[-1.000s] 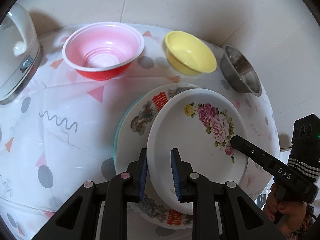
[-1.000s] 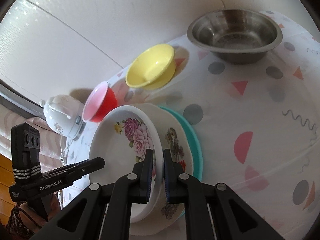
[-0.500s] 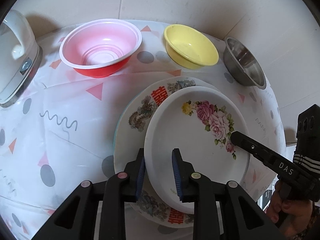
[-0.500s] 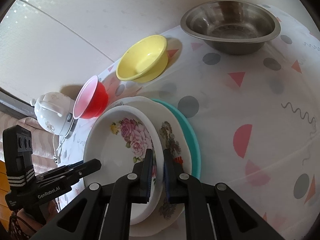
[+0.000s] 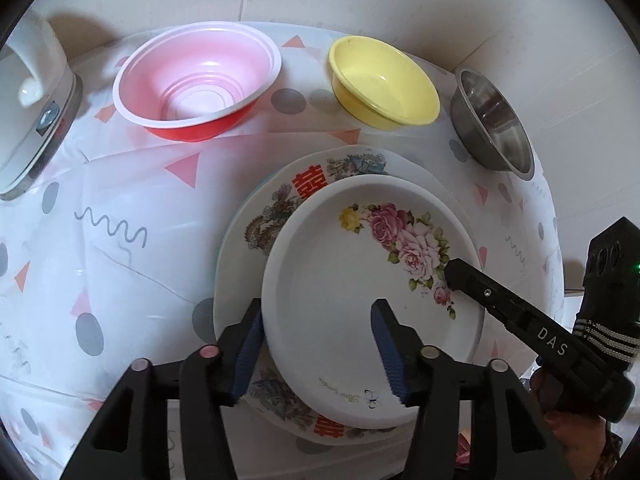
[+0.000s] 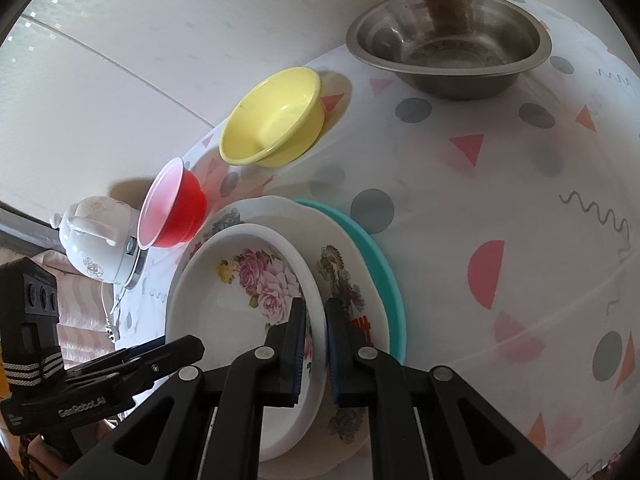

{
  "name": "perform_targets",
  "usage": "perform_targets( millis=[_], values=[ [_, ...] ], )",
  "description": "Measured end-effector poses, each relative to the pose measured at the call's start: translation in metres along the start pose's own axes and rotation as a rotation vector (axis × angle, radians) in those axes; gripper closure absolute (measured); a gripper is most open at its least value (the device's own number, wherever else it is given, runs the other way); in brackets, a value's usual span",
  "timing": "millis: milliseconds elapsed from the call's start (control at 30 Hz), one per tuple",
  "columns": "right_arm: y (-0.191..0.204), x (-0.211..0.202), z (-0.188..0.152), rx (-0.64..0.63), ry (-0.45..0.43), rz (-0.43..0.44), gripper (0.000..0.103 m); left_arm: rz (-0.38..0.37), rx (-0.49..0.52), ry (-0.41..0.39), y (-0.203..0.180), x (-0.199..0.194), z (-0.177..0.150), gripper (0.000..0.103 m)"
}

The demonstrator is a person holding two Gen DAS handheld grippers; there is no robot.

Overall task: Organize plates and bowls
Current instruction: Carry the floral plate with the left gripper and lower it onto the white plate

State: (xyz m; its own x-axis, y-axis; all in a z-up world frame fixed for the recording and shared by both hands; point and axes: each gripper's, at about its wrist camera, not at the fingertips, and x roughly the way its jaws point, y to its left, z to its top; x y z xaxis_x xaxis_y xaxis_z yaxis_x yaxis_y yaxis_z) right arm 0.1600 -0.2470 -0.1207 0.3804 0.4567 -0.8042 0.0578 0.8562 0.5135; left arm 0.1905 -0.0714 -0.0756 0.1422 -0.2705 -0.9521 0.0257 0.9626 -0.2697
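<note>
Left gripper (image 5: 316,344) spread wide around the rose plate's (image 5: 360,280) rim, right gripper (image 6: 316,344) pinching its far rim, plate atop the stack near the table (image 6: 500,200) edge

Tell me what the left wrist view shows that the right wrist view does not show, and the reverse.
Only the left wrist view shows the left tool from behind, open across the rose plate's near rim, and the red bowl's pink inside.

Only the right wrist view shows the right tool shut on that plate's rim, plainly shows the teal plate at the bottom of the stack, and shows the steel bowl's inside.

Both show the rose plate on the dragon plate, the yellow bowl and the white kettle.
</note>
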Motion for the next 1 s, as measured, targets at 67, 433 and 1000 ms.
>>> perform_targets(
  millis=[67, 433, 1000],
  values=[
    [0.0, 0.001, 0.0, 0.009, 0.0, -0.004, 0.093, 0.003, 0.001, 0.002, -0.001, 0.0, 0.0, 0.045],
    [0.002, 0.002, 0.001, 0.02, -0.008, -0.019, 0.092, 0.002, -0.025, -0.004, 0.002, -0.009, -0.002, 0.034],
    [0.033, -0.013, -0.01, -0.289, -0.054, -0.185, 0.075, 0.08, 0.024, -0.118, 0.005, -0.018, -0.004, 0.032]
  ],
)
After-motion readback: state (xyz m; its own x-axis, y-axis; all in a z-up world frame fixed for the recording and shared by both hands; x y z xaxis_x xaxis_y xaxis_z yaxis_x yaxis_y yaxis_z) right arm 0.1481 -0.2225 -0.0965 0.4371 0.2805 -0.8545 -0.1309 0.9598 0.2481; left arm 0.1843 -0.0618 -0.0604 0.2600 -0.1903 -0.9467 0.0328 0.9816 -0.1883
